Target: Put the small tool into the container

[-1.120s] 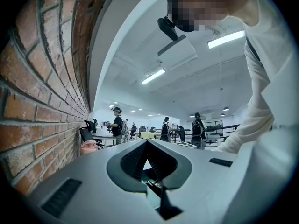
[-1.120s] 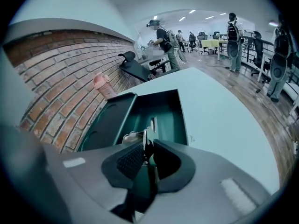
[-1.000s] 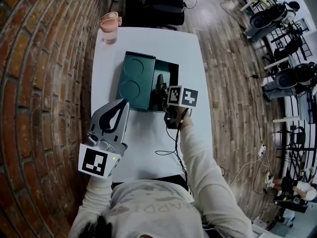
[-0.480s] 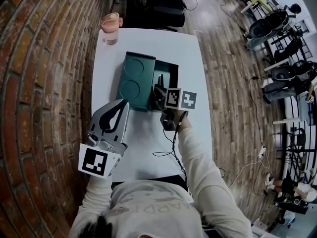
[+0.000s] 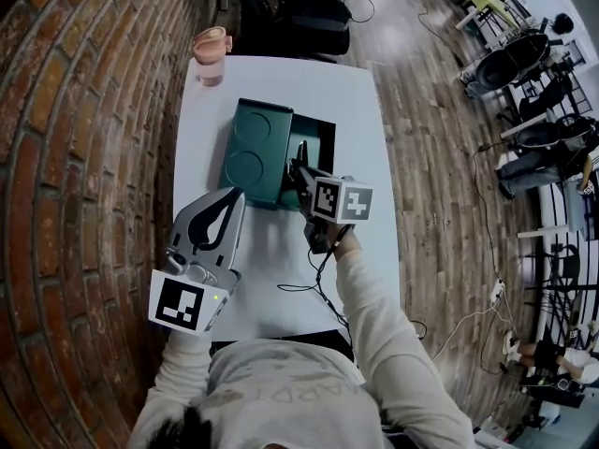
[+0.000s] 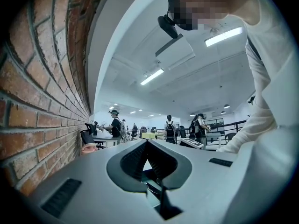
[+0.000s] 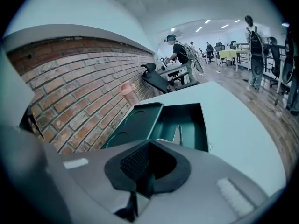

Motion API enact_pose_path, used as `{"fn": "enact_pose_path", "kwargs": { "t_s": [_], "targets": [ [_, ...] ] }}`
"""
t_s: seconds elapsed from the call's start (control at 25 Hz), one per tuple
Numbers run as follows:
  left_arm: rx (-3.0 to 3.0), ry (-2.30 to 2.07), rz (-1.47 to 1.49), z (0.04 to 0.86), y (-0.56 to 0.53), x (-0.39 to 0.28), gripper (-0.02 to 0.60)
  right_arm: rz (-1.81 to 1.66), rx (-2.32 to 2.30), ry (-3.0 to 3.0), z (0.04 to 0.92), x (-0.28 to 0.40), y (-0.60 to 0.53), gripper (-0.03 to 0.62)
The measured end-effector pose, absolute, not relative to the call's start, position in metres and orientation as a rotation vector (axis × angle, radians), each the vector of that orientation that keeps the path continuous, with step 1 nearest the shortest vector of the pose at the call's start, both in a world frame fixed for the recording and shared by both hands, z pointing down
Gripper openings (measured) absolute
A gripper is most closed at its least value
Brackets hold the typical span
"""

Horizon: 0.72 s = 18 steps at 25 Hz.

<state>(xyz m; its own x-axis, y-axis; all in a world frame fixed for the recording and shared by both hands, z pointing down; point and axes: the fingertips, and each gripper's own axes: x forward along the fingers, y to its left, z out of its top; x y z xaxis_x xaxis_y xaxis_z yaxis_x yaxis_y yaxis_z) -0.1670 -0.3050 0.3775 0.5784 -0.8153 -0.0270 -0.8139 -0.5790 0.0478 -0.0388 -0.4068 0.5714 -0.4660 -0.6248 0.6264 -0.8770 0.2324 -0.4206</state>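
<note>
R gripper: jaws together, empty, at container's near edge.
L gripper: jaws together, empty, near-left, apart from container.
Small tool: lying inside container, right compartment.
Lid: open, left side.
Table: white.

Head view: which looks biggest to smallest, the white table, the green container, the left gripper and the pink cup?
1. white table, clearly largest.
2-3. green container and left gripper look about alike. The gripper is nearer the camera, so I won't rank them.
4. pink cup, smallest.
</note>
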Motion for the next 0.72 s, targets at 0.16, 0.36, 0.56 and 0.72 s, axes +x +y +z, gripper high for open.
{"fn": "enact_pose_path", "kwargs": {
  "t_s": [0.16, 0.36, 0.56, 0.72],
  "targets": [
    [2.790, -1.435, -0.067, 0.372, -0.302, -0.161, 0.006, 0.990, 1.405, -2.251, 0.553, -0.036, -0.399, 0.009],
    [2.791, -1.437, -0.066, 0.367, -0.295, -0.149, 0.006, 0.864, 1.400, -2.349, 0.528, -0.030, -0.385, 0.009],
    [2.796, -1.443, -0.056, 0.361, -0.281, -0.135, 0.006, 0.767, 1.393, -2.421, 0.504, -0.021, -0.363, 0.009],
    [2.801, -1.443, -0.054, 0.357, -0.271, -0.124, 0.006, 0.689, 1.397, -2.457, 0.488, -0.012, -0.345, 0.009]
  ]
}}
